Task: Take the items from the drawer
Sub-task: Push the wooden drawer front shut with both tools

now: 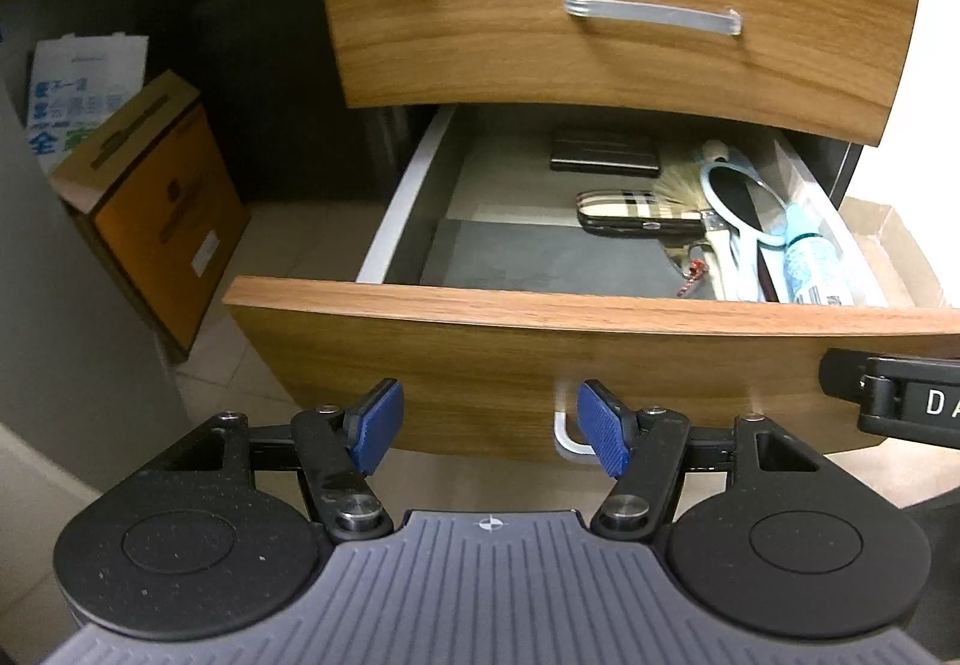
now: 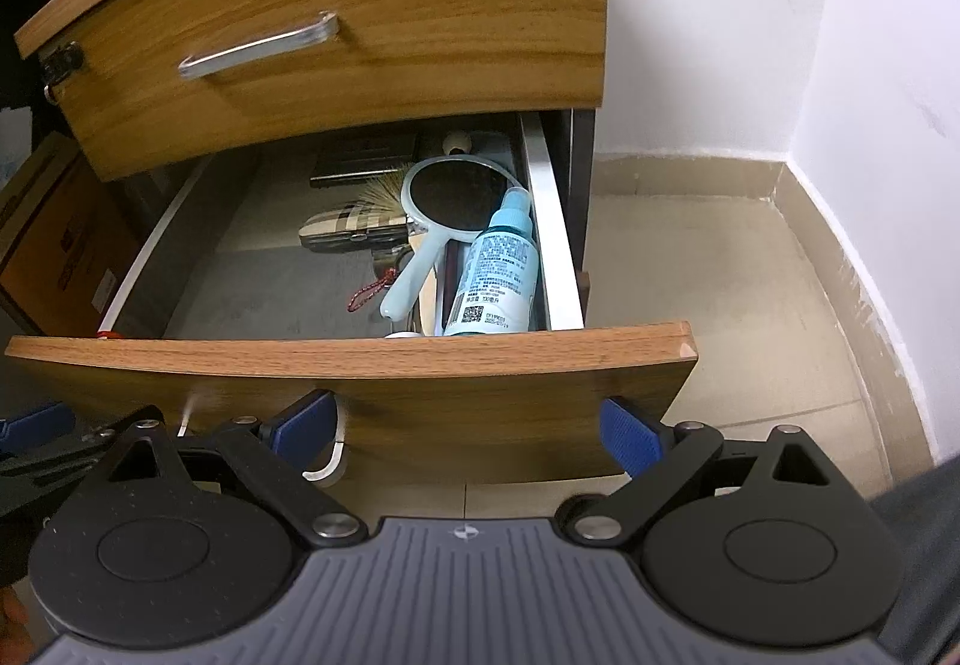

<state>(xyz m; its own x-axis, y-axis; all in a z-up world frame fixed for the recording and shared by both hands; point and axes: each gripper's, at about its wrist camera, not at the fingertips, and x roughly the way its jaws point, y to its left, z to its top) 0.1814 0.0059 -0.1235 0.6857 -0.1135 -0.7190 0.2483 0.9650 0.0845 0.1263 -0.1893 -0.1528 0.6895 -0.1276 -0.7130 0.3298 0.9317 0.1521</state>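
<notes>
The lower wooden drawer (image 1: pixel 480 305) (image 2: pixel 360 353) stands pulled out. Inside it lie a light-blue hand mirror (image 2: pixel 447 197) (image 1: pixel 741 200), a blue spray bottle (image 2: pixel 498 269) (image 1: pixel 810 260), a plaid case (image 1: pixel 624 206) (image 2: pixel 348 230), a bristle brush (image 1: pixel 681 182) and a dark flat case (image 1: pixel 603 152). My left gripper (image 1: pixel 489 428) is open in front of the drawer face, close to its white handle (image 1: pixel 567 434). My right gripper (image 2: pixel 468 434) is open too, low before the same face, holding nothing.
The upper drawer (image 1: pixel 600 5) (image 2: pixel 360 17) with a metal handle overhangs the open one. An orange cardboard box (image 1: pixel 162 209) and a white bag (image 1: pixel 84 89) stand on the floor at left. A white wall corner (image 2: pixel 810 65) and tiled floor (image 2: pixel 720 275) lie to the right.
</notes>
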